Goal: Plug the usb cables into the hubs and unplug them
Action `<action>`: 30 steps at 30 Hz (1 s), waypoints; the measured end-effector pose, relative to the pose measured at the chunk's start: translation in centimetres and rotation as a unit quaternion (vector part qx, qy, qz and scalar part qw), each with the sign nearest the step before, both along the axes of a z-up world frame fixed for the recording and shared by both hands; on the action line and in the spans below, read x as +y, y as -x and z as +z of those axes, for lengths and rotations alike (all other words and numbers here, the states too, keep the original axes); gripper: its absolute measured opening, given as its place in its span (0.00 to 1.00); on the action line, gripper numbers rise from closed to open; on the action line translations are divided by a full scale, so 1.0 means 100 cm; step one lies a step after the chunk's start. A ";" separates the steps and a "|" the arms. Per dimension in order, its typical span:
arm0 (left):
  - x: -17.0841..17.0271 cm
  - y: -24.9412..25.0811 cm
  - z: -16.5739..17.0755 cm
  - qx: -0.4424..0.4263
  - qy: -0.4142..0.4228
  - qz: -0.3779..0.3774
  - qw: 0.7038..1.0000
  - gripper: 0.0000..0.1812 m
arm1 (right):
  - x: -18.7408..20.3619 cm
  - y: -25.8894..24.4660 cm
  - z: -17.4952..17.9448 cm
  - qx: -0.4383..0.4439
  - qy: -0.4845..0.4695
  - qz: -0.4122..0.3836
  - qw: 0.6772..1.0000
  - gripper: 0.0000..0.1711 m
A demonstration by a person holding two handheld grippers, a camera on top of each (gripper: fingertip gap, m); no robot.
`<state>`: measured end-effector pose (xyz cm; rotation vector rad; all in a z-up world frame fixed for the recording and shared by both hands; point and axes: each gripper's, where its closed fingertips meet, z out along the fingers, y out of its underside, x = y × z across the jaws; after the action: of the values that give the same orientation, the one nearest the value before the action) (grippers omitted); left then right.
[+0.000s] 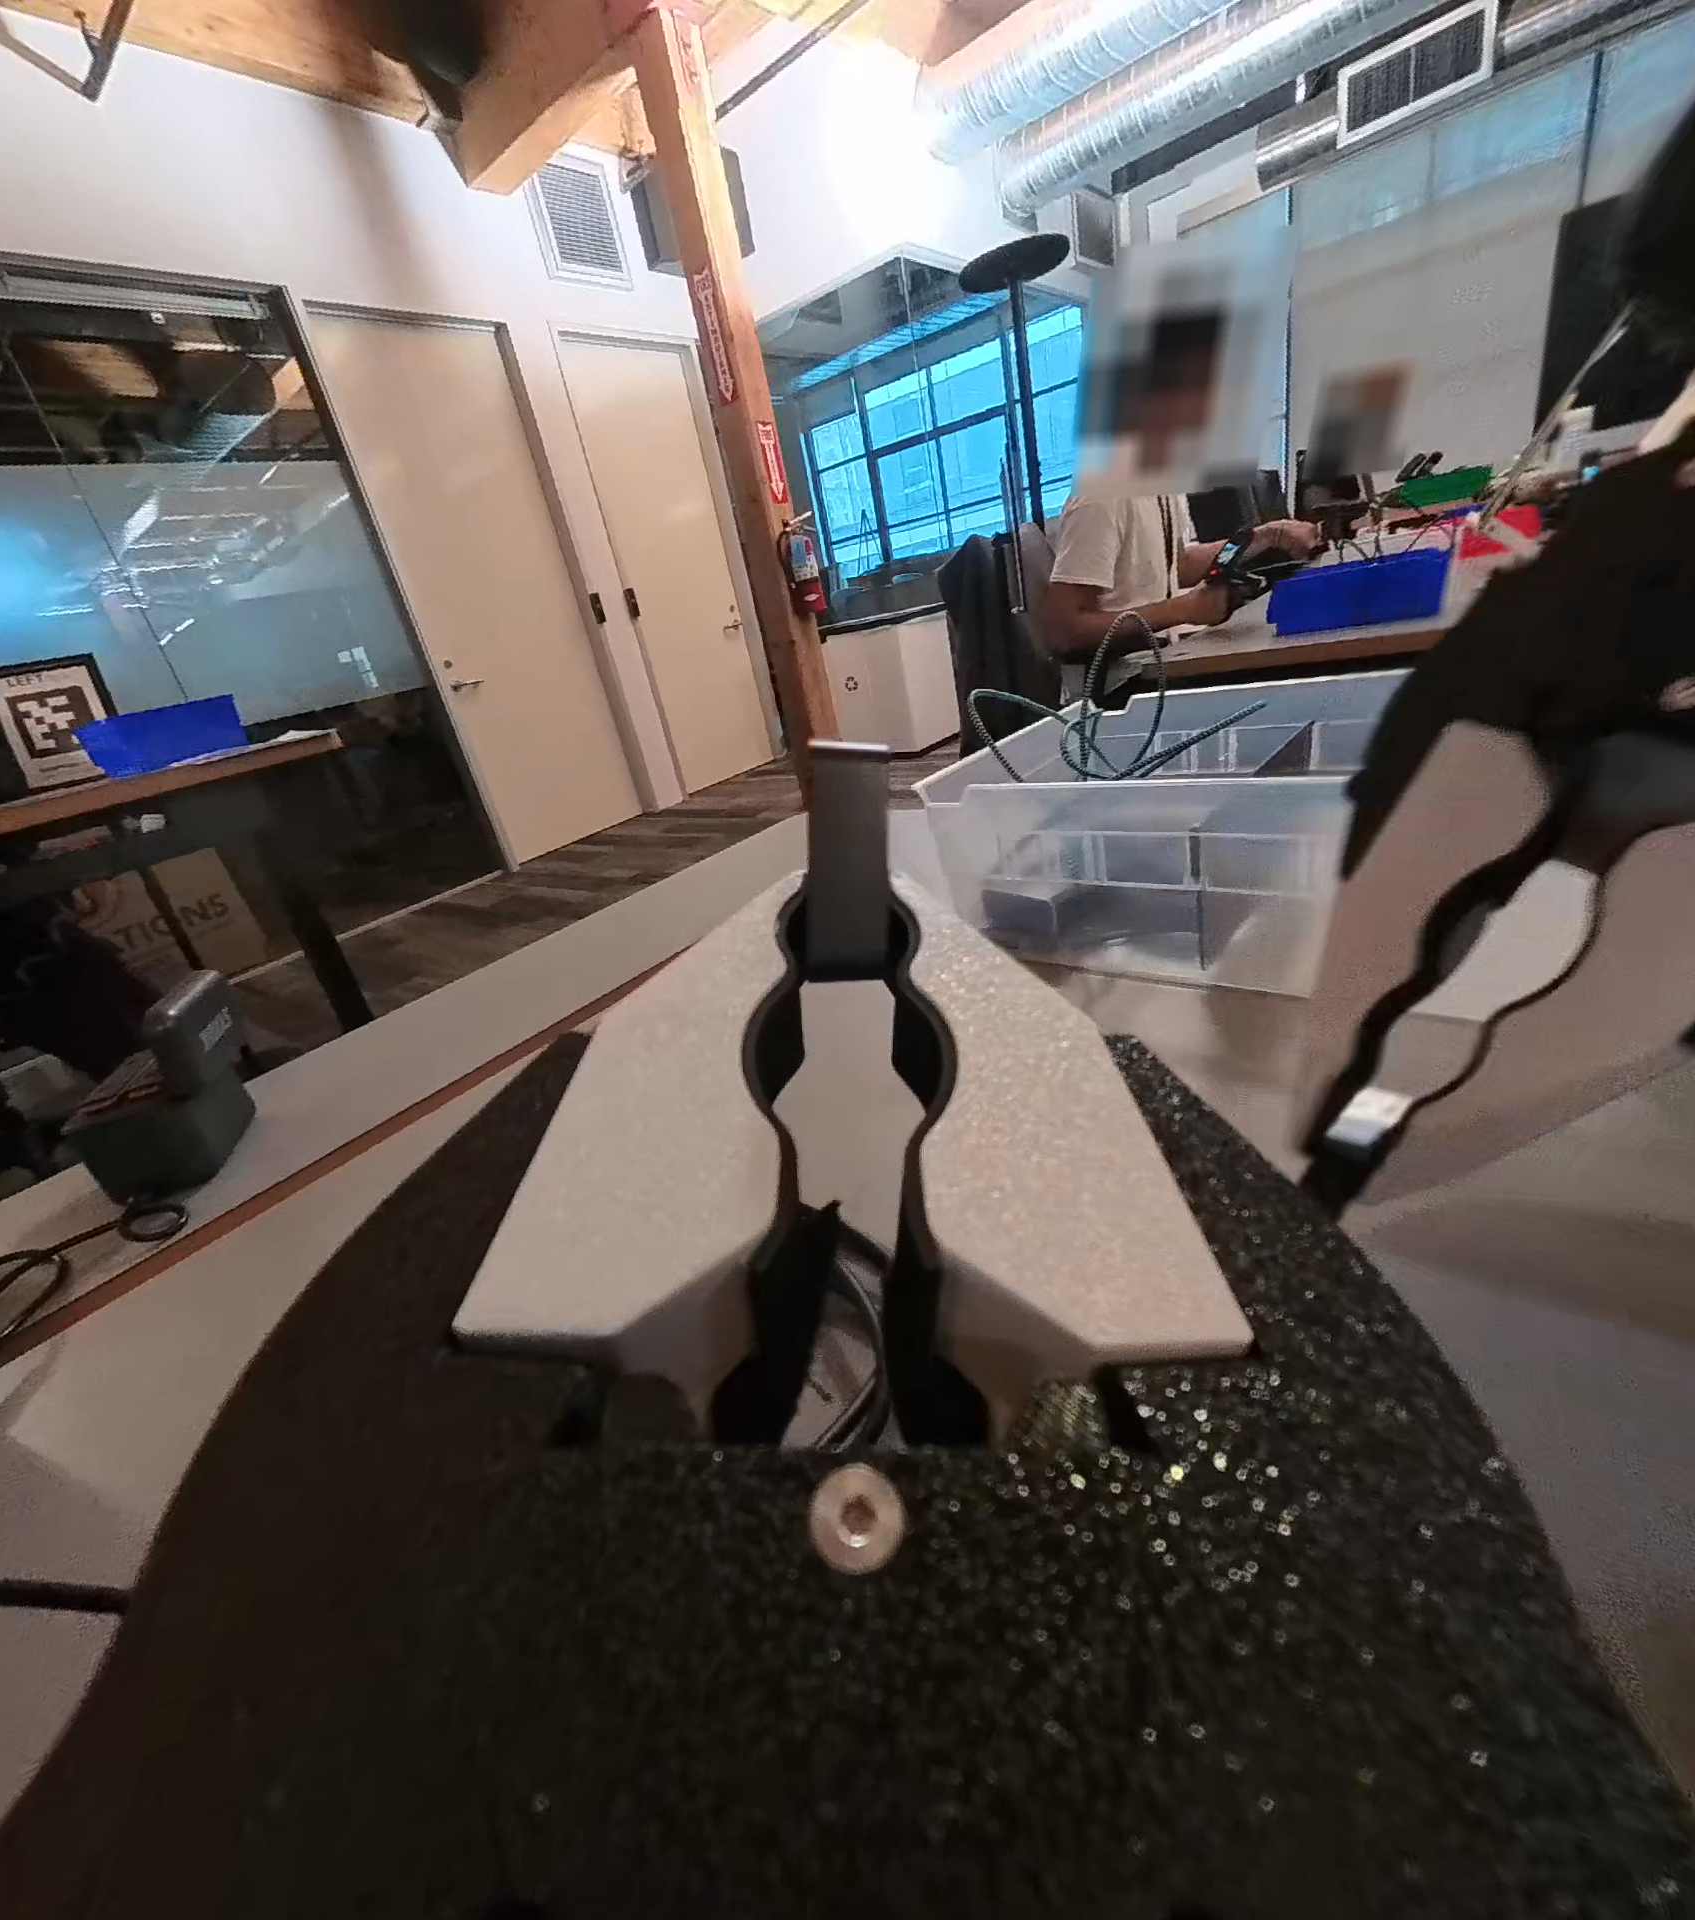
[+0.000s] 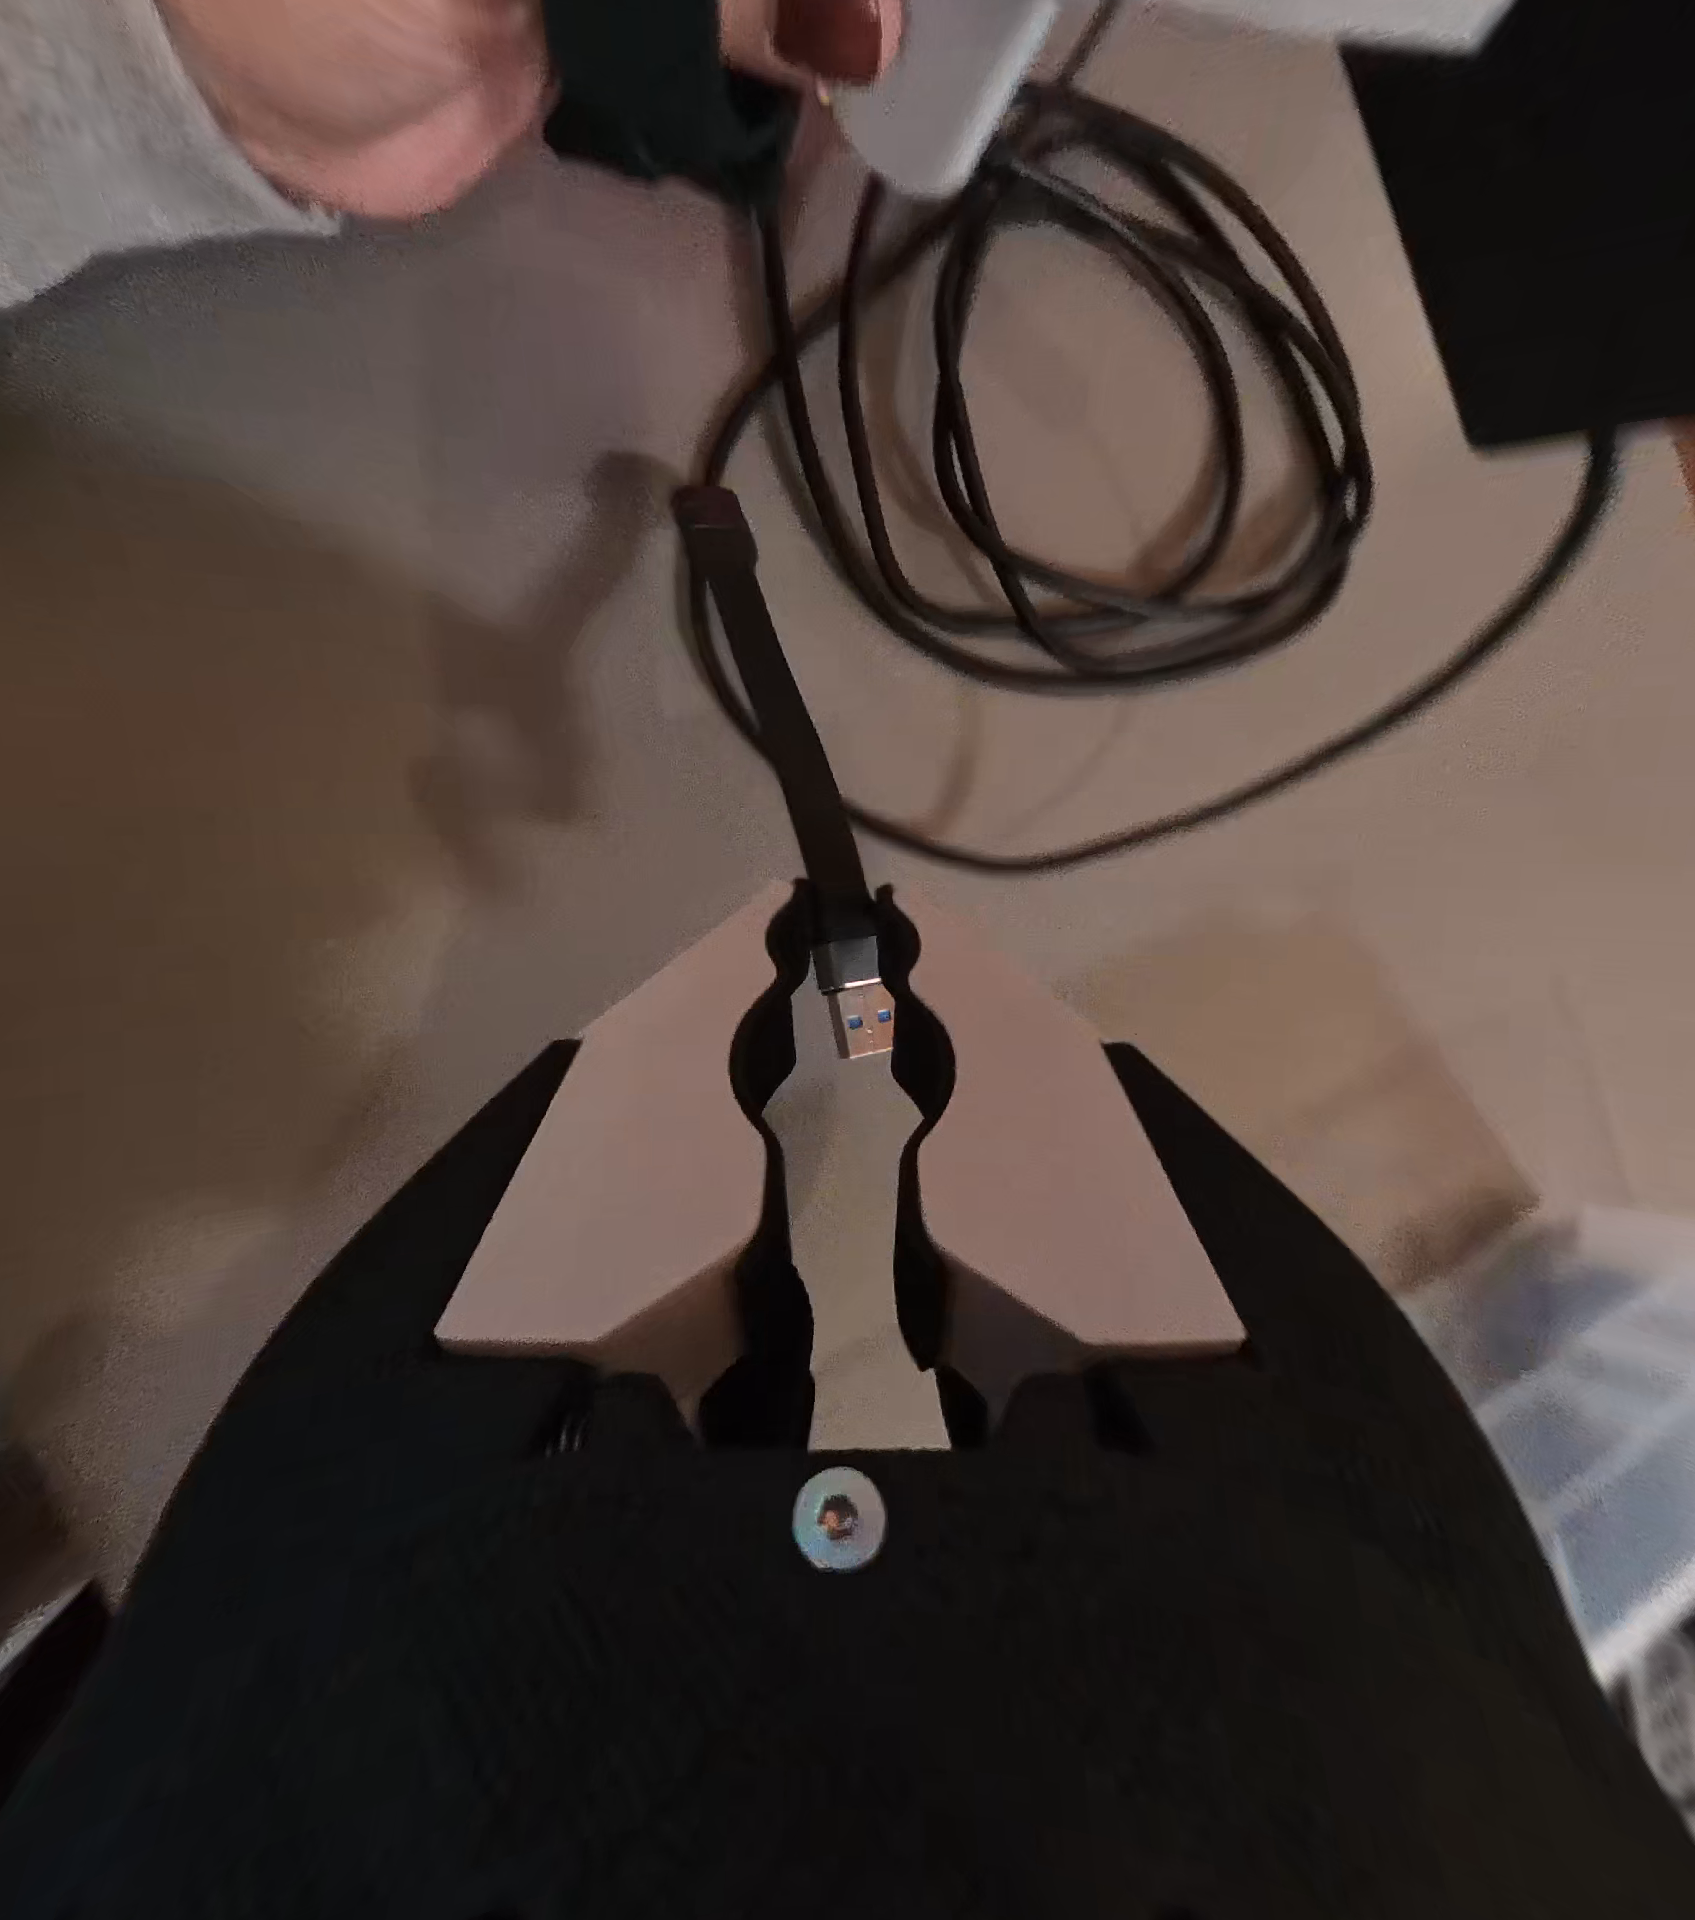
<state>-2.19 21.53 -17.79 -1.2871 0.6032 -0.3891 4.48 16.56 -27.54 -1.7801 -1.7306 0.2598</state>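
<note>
In the left wrist view my left gripper [image 1: 848, 935] is shut on a flat grey USB hub [image 1: 848, 831], which stands upright out of the fingertips above the table. My right gripper [image 1: 1342, 1153] shows at the right, tilted down, with a USB plug [image 1: 1368, 1127] at its tip, apart from the hub. In the right wrist view my right gripper [image 2: 838, 920] is shut on the plug's grey housing [image 2: 841, 961]. The metal connector [image 2: 858, 1023] points back toward the camera. The flat black cable [image 2: 781, 707] runs forward to a second end [image 2: 713, 511].
A clear plastic divided bin [image 1: 1134, 831] with cables stands behind the hub. Coiled black cables [image 2: 1134, 436] lie on the table, beside a black box [image 2: 1549, 208]. A person's hand [image 2: 355, 104] is at the top left. A person sits at a far desk [image 1: 1113, 561]. The gap from one gripper's tips to the other's is roughly 12 centimeters.
</note>
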 end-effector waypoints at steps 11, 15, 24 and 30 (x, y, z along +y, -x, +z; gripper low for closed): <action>-0.004 -0.007 0.000 0.034 -0.024 0.012 0.999 0.05 | -0.024 -0.090 -0.020 -0.012 0.014 -0.208 0.978 0.06; -0.021 -0.020 0.008 0.038 -0.068 -0.032 0.996 0.05 | -0.028 -0.098 -0.032 -0.015 0.033 -0.244 0.969 0.06; -0.022 -0.034 -0.001 0.112 -0.087 -0.017 0.990 0.05 | -0.046 -0.103 -0.046 -0.003 0.123 -0.273 0.954 0.16; -0.023 -0.035 0.000 0.122 -0.094 -0.011 0.988 0.05 | -0.062 -0.094 -0.050 0.020 0.185 -0.268 0.945 0.18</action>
<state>1.35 19.19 -17.79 -1.1543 0.8422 -0.1884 13.88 10.33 -32.51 -2.4190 -1.1543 0.3979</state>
